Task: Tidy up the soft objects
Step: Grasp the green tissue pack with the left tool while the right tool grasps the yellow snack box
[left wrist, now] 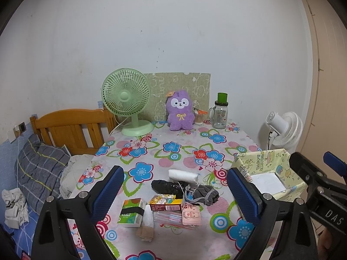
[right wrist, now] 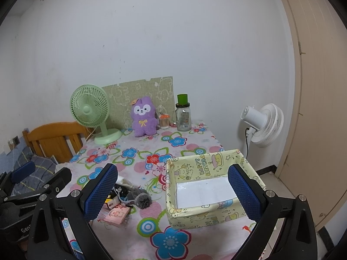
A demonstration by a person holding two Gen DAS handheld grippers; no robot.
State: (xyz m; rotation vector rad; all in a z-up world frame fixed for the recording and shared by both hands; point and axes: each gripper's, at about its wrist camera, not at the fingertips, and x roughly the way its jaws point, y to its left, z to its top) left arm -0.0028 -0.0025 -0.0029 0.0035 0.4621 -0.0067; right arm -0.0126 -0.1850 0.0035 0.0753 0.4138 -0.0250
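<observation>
A pile of small items lies on the flowered tablecloth (left wrist: pixel 173 151): a white rolled cloth (left wrist: pixel 183 176), a black cloth (left wrist: pixel 167 186), a grey sock (left wrist: pixel 203 192), a green tissue pack (left wrist: pixel 131 212), a colourful small box (left wrist: pixel 166 203) and a pink packet (left wrist: pixel 191 214). A yellow cartoon-print box (right wrist: pixel 208 186), open on top, stands to the right of the pile. A purple plush toy (left wrist: pixel 180 110) sits at the back. My left gripper (left wrist: pixel 175 195) is open above the pile. My right gripper (right wrist: pixel 173 190) is open over the box's left wall. The grey sock also shows in the right wrist view (right wrist: pixel 139 197).
A green desk fan (left wrist: pixel 128 101), a glass jar with green lid (left wrist: pixel 220 114) and a cotton-swab holder (left wrist: pixel 199 117) stand at the back edge. A wooden bed with a checked pillow (left wrist: pixel 41 169) lies left. A white floor fan (right wrist: pixel 263 125) stands right, near the door (right wrist: pixel 314 86).
</observation>
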